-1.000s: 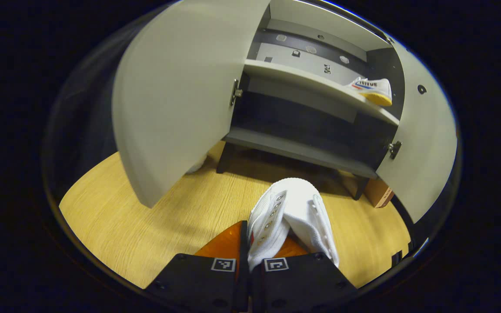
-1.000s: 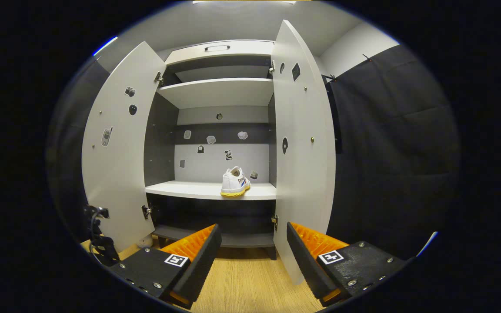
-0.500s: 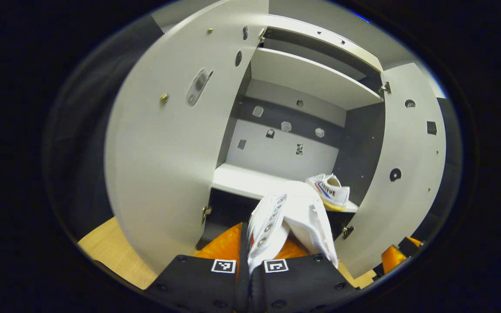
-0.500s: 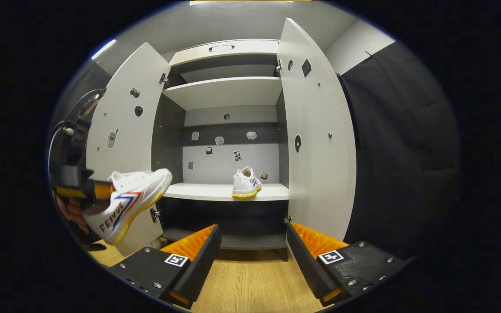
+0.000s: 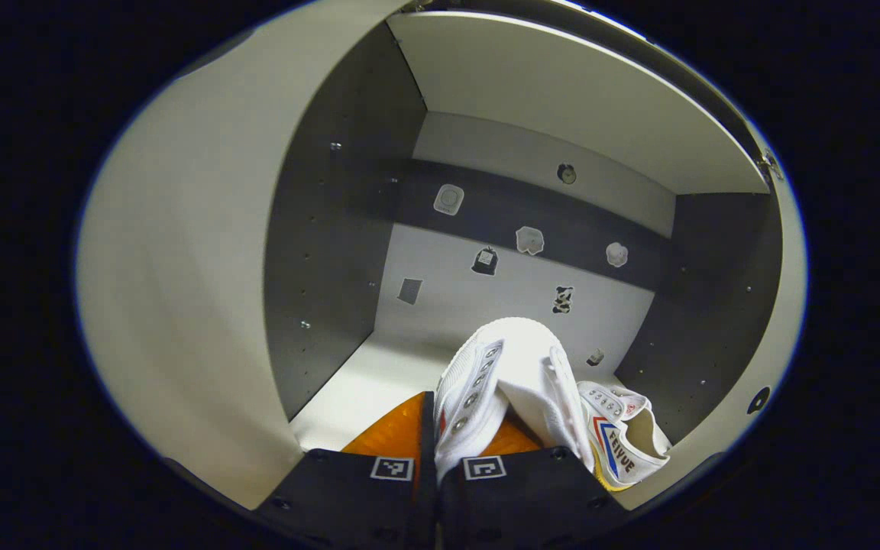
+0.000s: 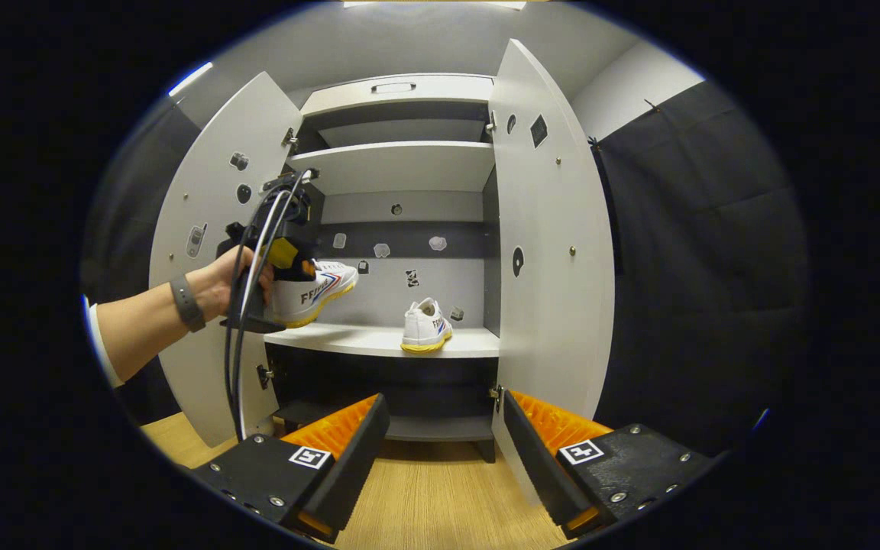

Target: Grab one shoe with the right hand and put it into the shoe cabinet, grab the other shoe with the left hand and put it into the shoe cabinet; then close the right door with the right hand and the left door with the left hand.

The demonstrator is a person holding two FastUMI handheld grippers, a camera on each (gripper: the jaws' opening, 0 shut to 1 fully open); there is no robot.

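Observation:
My left gripper (image 5: 459, 416) is shut on the collar of a white shoe (image 5: 509, 367), whose toe points into the cabinet above the middle shelf (image 5: 356, 386). The other white shoe (image 5: 627, 443), with red and blue stripes, stands on that shelf just to the right. In the right gripper view a hand (image 6: 218, 286) holds the left gripper (image 6: 291, 267) with its shoe (image 6: 316, 289) at the shelf's left end, a little above the board; the second shoe (image 6: 425, 327) rests farther right. My right gripper (image 6: 444, 416) stands open and empty, low in front of the cabinet.
The grey cabinet has both doors swung open: the left door (image 6: 203, 221) and the right door (image 6: 551, 252). An upper shelf (image 6: 394, 164) and a lower shelf (image 6: 417, 428) flank the middle one. Wooden floor (image 6: 425, 496) lies below, black cloth (image 6: 692, 260) to the right.
The left gripper has risen and moved forward with its shoe, from outside the left door into the cabinet opening above the middle shelf. The right gripper has stayed nearly still and open.

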